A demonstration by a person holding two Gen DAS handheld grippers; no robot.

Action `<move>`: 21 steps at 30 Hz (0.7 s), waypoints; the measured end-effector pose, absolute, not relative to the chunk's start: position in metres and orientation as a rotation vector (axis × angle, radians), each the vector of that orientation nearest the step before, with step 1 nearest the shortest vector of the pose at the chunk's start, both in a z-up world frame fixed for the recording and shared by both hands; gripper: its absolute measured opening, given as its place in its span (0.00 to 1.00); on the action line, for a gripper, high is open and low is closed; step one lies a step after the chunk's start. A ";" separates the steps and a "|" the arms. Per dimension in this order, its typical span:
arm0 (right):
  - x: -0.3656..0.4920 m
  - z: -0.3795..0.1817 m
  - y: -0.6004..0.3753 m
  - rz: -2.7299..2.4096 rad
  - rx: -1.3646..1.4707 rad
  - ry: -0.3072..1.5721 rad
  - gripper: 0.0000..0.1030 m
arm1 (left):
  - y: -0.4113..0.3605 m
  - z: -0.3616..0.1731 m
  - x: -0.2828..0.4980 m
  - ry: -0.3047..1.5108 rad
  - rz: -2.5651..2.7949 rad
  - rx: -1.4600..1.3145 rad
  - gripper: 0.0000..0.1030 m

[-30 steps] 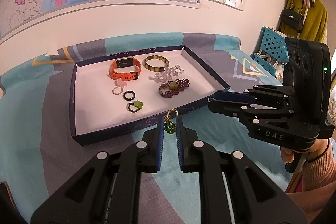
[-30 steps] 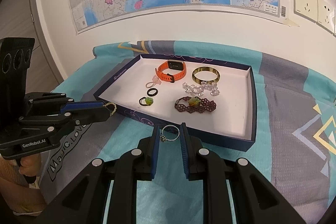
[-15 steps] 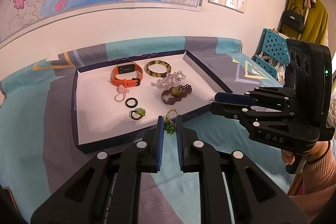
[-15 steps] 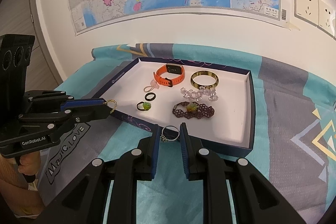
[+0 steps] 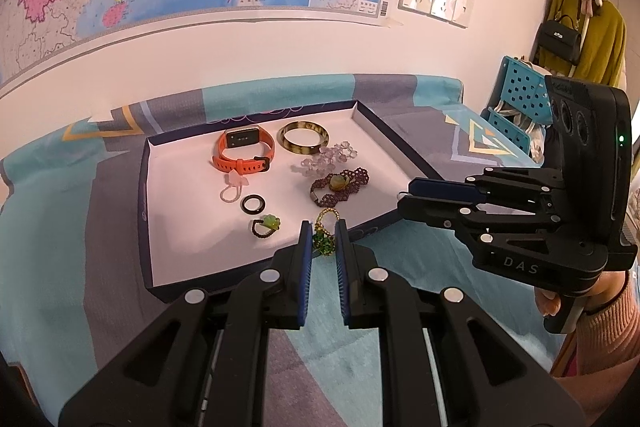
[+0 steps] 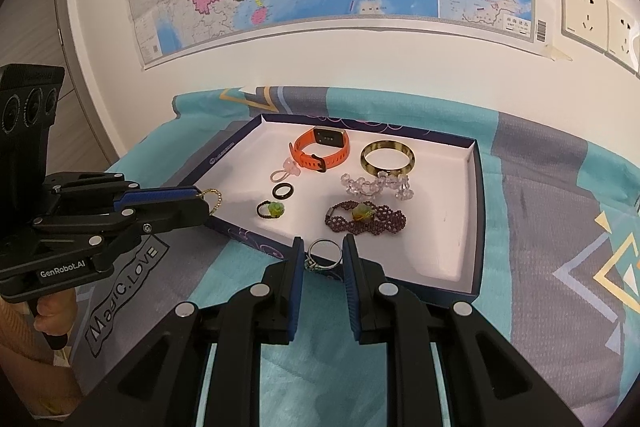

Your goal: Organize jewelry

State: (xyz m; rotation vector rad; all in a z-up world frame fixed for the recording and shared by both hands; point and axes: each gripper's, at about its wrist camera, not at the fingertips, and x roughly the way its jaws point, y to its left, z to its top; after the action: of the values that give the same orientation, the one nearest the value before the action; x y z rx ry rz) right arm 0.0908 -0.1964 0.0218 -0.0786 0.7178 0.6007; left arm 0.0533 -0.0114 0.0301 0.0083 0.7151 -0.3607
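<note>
My left gripper (image 5: 323, 233) is shut on a gold chain with green beads (image 5: 325, 233), held above the near edge of the navy tray (image 5: 145, 211). In the right wrist view it (image 6: 202, 197) hangs over the tray's left rim. My right gripper (image 6: 323, 253) is shut on a silver ring (image 6: 324, 254) just before the tray's near wall (image 6: 256, 245); in the left wrist view it (image 5: 404, 195) is at the tray's right edge. The tray holds an orange watch (image 5: 244, 151), a brown bangle (image 5: 304, 142), a clear bead piece (image 5: 330, 159), a purple bead bracelet (image 5: 338, 185) and small rings (image 5: 253, 204).
The tray lies on a teal and grey patterned cloth (image 5: 80, 211) against a white wall with a map. A blue perforated crate (image 5: 516, 103) and a coat rack with a yellow coat stand at the far right in the left wrist view.
Both grippers have moved forward and up toward the tray, each still holding its piece. The left one now reaches over the tray's near edge.
</note>
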 end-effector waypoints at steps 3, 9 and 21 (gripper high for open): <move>0.092 0.022 -0.196 0.600 -0.078 0.718 0.17 | -0.011 0.031 0.056 0.714 -0.358 0.008 0.12; 0.093 0.022 -0.196 0.599 -0.079 0.720 0.17 | -0.010 0.031 0.060 0.714 -0.349 0.007 0.12; 0.106 0.022 -0.194 0.600 -0.072 0.727 0.17 | -0.010 0.029 0.065 0.715 -0.336 0.013 0.12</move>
State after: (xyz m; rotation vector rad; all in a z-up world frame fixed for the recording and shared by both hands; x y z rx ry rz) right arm 0.1061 -0.1943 0.0224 -0.0724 0.7270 0.5997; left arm 0.0655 -0.0104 0.0289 0.0127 0.7152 -0.3359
